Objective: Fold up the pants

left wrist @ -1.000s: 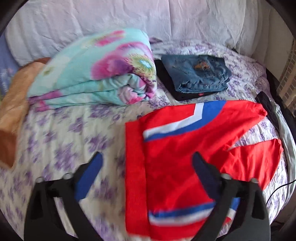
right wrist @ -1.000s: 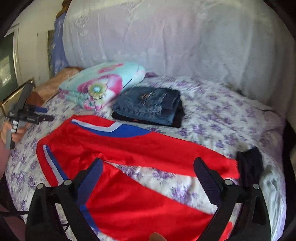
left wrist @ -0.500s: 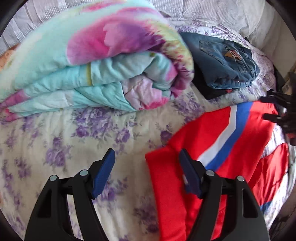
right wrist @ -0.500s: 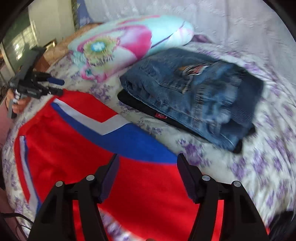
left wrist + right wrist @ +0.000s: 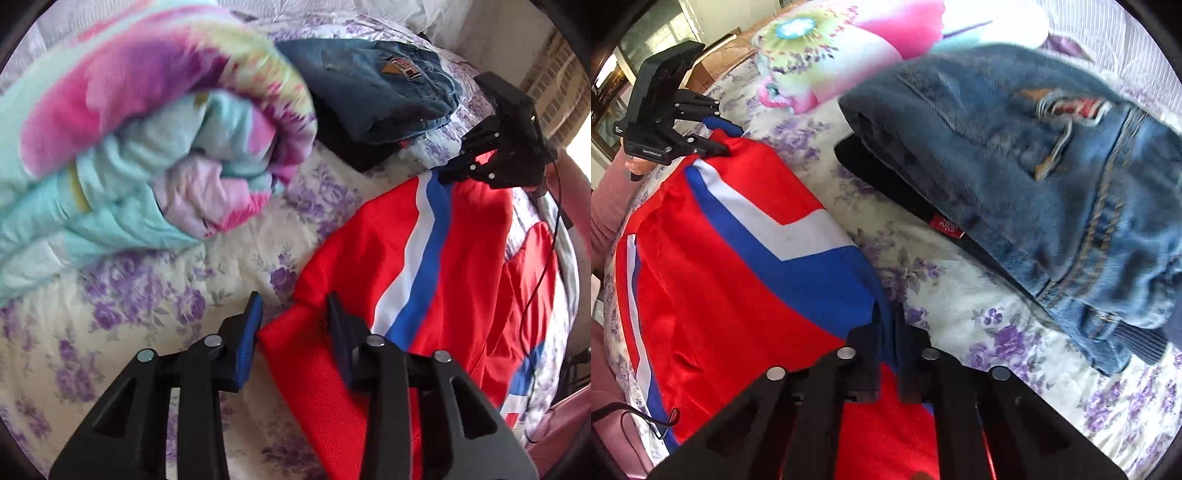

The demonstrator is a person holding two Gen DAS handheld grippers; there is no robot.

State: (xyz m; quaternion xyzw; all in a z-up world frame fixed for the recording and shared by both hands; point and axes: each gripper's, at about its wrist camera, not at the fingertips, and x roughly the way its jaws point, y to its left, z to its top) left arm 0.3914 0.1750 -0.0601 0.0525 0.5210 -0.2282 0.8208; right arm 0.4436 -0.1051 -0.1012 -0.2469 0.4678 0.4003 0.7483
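While your left gripper has just closed on the red pants, your right gripper pinches their blue edge

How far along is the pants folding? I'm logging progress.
Done: both grippers have just closed on the red pants, the left gripper and right gripper each pinching an edge. In hand: the lift. Left: every fold; the pants lie spread out.

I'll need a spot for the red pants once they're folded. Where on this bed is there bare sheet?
Bare sheet lies in front of the quilt, left of the red pants. A narrow strip runs between pants and jeans. The head of the bed is crowded: quilt, and jeans on a dark garment.
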